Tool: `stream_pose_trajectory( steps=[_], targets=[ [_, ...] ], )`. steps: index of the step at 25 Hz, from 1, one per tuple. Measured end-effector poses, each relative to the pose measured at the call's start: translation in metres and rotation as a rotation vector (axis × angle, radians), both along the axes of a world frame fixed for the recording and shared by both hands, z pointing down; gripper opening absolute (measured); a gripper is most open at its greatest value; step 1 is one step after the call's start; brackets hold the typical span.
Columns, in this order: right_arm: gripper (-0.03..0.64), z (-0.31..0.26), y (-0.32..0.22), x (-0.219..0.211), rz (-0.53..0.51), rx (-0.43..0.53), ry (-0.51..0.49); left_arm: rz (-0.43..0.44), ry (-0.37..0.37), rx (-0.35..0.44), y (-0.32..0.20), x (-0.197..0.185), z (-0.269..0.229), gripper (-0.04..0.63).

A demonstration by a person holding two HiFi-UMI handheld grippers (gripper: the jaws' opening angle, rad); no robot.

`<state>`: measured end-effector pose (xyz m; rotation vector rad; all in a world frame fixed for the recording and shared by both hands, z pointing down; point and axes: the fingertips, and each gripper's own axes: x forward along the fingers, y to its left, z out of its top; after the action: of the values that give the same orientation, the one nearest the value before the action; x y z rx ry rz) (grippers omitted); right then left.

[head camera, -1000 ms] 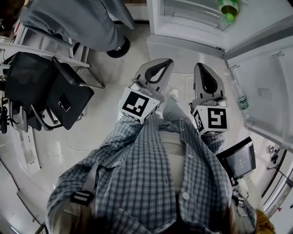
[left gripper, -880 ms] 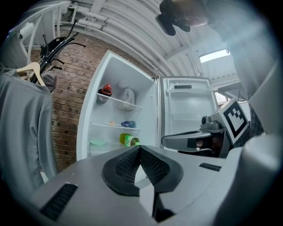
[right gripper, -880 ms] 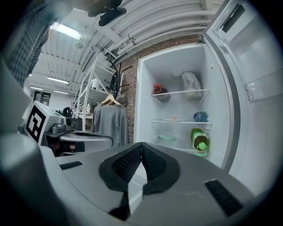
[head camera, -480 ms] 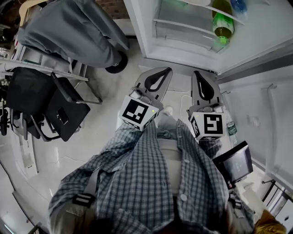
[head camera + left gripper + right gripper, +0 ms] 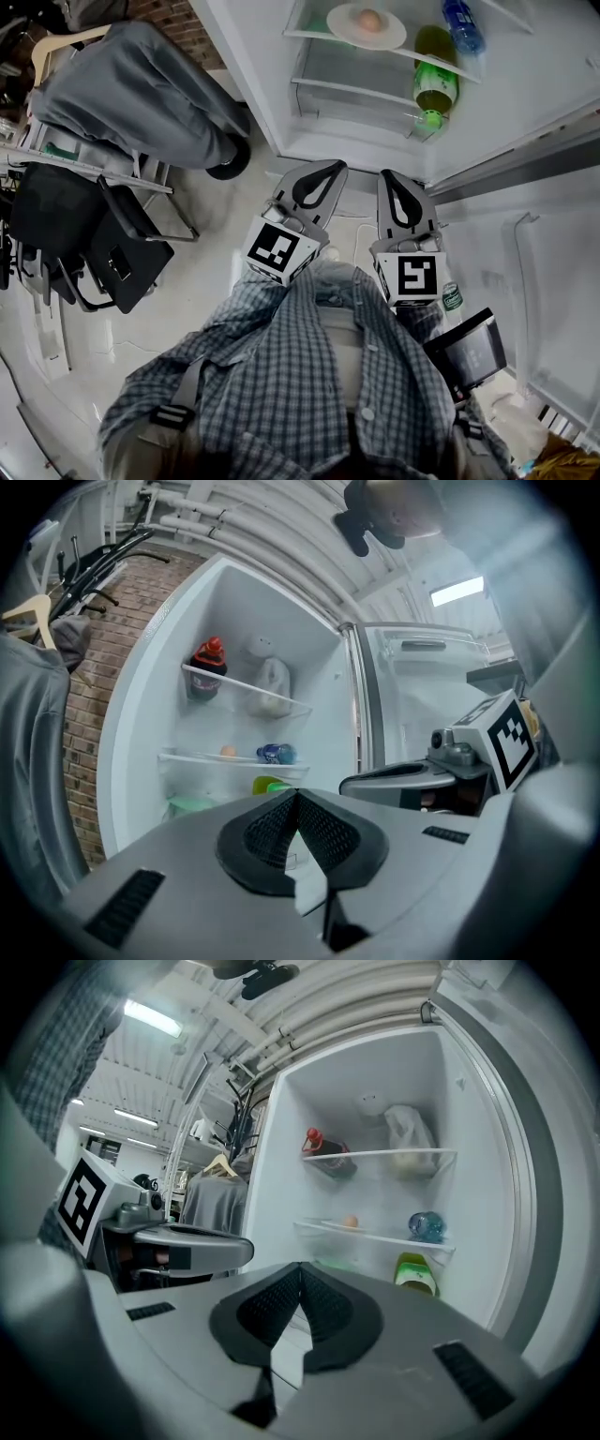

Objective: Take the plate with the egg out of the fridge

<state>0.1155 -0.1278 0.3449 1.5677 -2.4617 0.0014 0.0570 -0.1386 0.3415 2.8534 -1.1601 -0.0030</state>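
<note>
1. Pale floor underfoot, open white fridge [image 5: 253,84] straight ahead.
2. Holds left gripper [image 5: 328,169] and right gripper [image 5: 389,178] side by side, both clenched on nothing, jaws pressed together, pointing into the fridge.
3. Finds plate [image 5: 342,23] with egg [image 5: 371,19] on a glass shelf [image 5: 309,36], well apart from both grippers, ahead and roughly between them.
4. Shows blue bottle [image 5: 462,26] on that shelf right of the plate, green bottle [image 5: 434,84] below.

The left claw [image 5: 326,170] and right claw [image 5: 392,178] point forward side by side, jaws closed and empty.
</note>
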Motion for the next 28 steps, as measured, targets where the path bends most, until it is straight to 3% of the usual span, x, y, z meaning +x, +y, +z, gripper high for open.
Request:
stream_pose_trajectory(
  steps=[4,7,10,25,28],
  targets=[
    [0.006,0.004,-0.01,0.008,0.001,-0.032,0.059,0.004,0.001,0.008,-0.011,0.008,-0.003,0.006],
    [0.006,-0.008,-0.024,0.004,0.005,0.025,0.024,0.003,0.001,0.013,-0.022,0.009,-0.005,0.006],
    [0.006,-0.011,-0.039,0.001,0.005,0.05,0.057,0.013,0.001,0.006,-0.034,0.008,-0.005,0.006],
    [0.008,-0.016,-0.134,-0.008,0.034,0.173,0.497,0.008,0.017,-0.001,-0.089,-0.016,-0.007,0.006],
    [0.048,-0.022,-0.151,-0.014,0.01,0.229,0.59,0.004,0.014,-0.004,-0.094,-0.02,-0.005,0.006]
  ],
)
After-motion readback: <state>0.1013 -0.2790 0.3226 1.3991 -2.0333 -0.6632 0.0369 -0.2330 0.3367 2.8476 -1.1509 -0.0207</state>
